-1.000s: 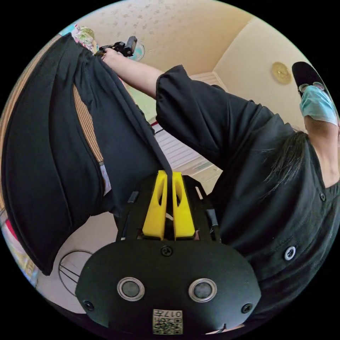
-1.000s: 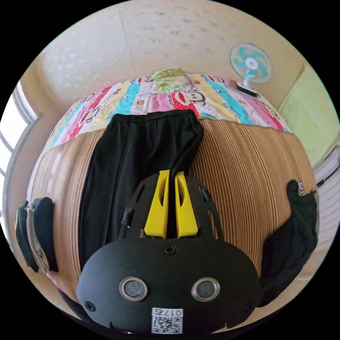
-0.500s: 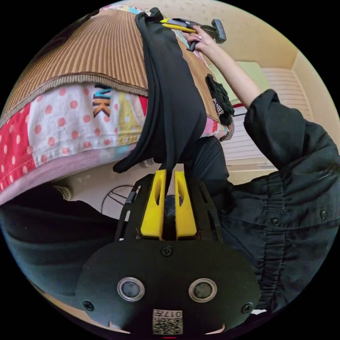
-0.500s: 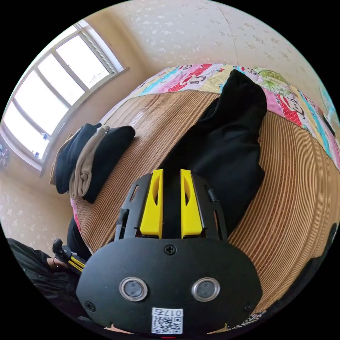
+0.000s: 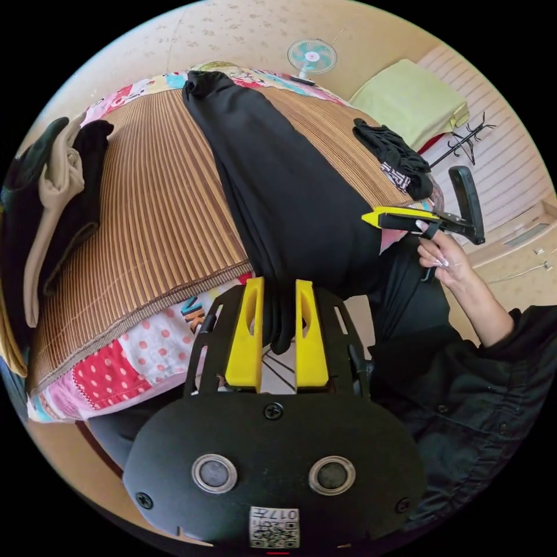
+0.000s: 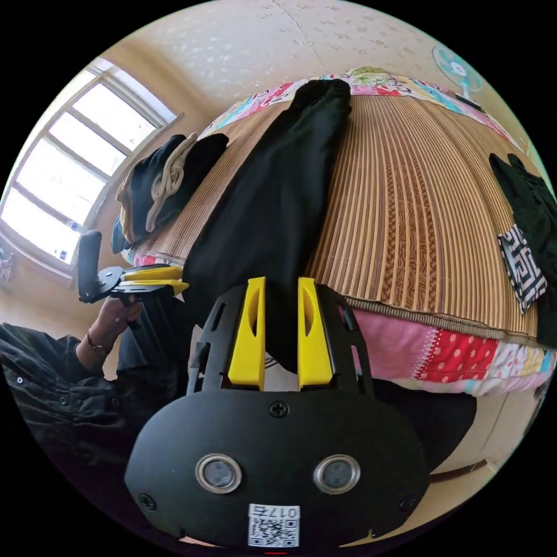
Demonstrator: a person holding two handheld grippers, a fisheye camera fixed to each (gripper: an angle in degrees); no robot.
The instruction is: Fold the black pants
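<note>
At the near edge of the bed, the left gripper (image 5: 277,290) has its yellow jaws parted, and the hanging end of the black pants (image 5: 278,191) droops between them with gaps on both sides, so they are not pinching it. The right gripper (image 6: 281,287) is the same: jaws apart, the dark cloth hanging loose between them. The black pants lie in one long strip on the striped brown mat (image 5: 156,197), running from the near edge of the bed to the far end. A hand (image 5: 447,264) holds the right gripper just beside the pants. On the left, folded clothes (image 5: 52,191) sit in a pile. On the right lies a dark crumpled garment (image 5: 394,154). Far away stands a small fan (image 5: 311,56).
</note>
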